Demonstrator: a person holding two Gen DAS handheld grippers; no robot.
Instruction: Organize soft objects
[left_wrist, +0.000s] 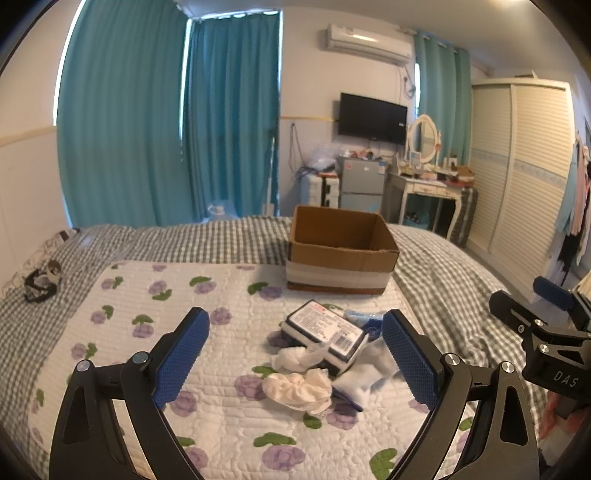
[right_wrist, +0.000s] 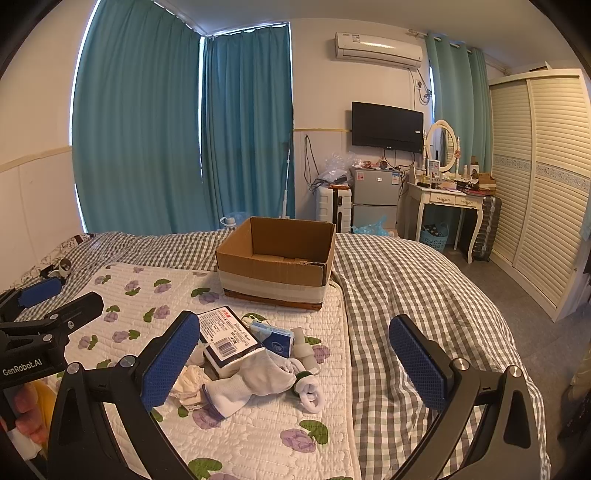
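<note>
A pile of soft things lies on the floral quilt (left_wrist: 207, 413): a cream scrunchie (left_wrist: 299, 391), white socks (right_wrist: 255, 384), a white hair tie (right_wrist: 310, 397), a dark wrapped pack (left_wrist: 323, 334) and a blue tissue packet (right_wrist: 275, 339). An open cardboard box (left_wrist: 341, 254), seemingly empty, stands behind the pile; it also shows in the right wrist view (right_wrist: 275, 264). My left gripper (left_wrist: 295, 358) is open and empty, hovering over the pile. My right gripper (right_wrist: 295, 365) is open and empty, just right of the pile.
The grey checked bedspread (right_wrist: 413, 295) covers the rest of the bed. A small black-and-white plush (left_wrist: 40, 282) lies at the far left. A dressing table (right_wrist: 447, 199), fridge (right_wrist: 375, 195) and wardrobe (right_wrist: 543, 184) stand beyond the bed.
</note>
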